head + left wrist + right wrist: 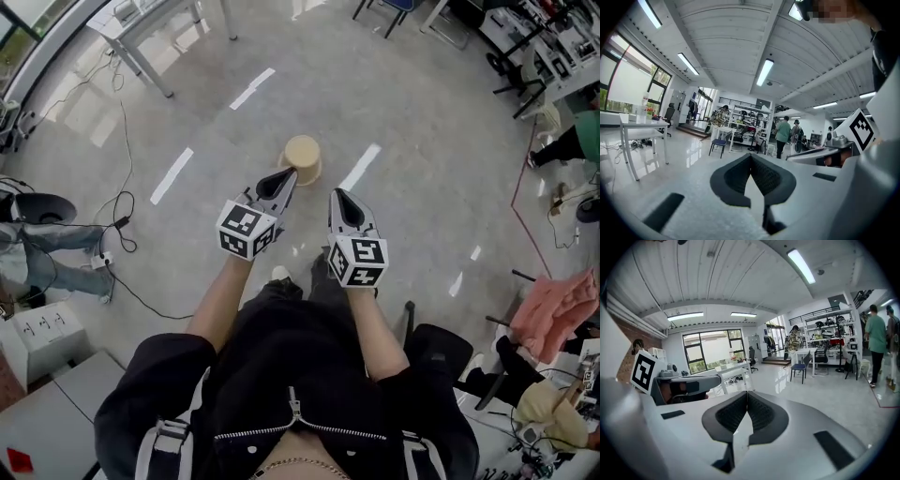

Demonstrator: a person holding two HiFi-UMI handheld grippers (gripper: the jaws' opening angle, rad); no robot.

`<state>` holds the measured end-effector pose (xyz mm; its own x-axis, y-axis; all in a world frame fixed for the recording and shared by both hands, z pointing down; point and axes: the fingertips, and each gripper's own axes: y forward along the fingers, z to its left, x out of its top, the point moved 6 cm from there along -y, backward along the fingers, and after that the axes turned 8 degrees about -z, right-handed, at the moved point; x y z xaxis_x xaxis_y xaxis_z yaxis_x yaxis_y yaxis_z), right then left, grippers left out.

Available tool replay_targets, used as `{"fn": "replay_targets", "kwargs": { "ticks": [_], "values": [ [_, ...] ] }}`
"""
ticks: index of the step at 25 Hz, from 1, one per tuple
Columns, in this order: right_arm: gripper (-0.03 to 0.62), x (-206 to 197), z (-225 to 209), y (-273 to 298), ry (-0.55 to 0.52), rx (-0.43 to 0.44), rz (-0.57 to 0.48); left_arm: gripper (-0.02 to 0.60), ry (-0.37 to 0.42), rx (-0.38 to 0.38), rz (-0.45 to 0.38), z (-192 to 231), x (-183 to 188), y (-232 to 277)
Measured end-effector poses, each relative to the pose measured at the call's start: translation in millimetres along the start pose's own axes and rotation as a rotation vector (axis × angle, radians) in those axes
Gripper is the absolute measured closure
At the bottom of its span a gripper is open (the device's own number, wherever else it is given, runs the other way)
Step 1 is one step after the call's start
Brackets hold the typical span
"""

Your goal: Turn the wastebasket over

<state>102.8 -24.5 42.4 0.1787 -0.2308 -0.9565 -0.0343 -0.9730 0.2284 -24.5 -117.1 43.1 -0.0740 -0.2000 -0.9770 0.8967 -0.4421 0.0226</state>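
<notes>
While the wastebasket (302, 157) sits on the floor (403, 122), our left gripper (286, 174) and right gripper (337, 194) hover short of it. Both pairs of fingers (736, 178) are closed, empty.

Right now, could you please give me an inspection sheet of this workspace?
Surface: grey floor with white tape strips.
Job's things: beige wastebasket standing on the floor ahead of both grippers, untouched.
Clutter: pink cloth at right; white box at left.
Grippers: left gripper and right gripper held side by side, jaws shut, nothing between them.
Cables: black cable running to a power strip at left; red cable at right.
Surroundings: table at top left; a seated person's legs at left.
</notes>
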Motion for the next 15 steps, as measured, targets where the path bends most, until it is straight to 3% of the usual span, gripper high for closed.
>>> {"fn": "replay_targets", "kwargs": {
  "ticks": [9, 15],
  "values": [
    [0.583, 3.6, 16.6, -31.8, -0.032, 0.036, -0.013, 0.578, 0.013, -0.028, -0.035, -41.8, 8.1, -23.4],
    [0.583, 0.0, 28.5, -34.9, -0.030, 0.060, -0.018, 0.578, 0.027, -0.015, -0.037, -46.3, 9.0, -38.1]
  ]
}}
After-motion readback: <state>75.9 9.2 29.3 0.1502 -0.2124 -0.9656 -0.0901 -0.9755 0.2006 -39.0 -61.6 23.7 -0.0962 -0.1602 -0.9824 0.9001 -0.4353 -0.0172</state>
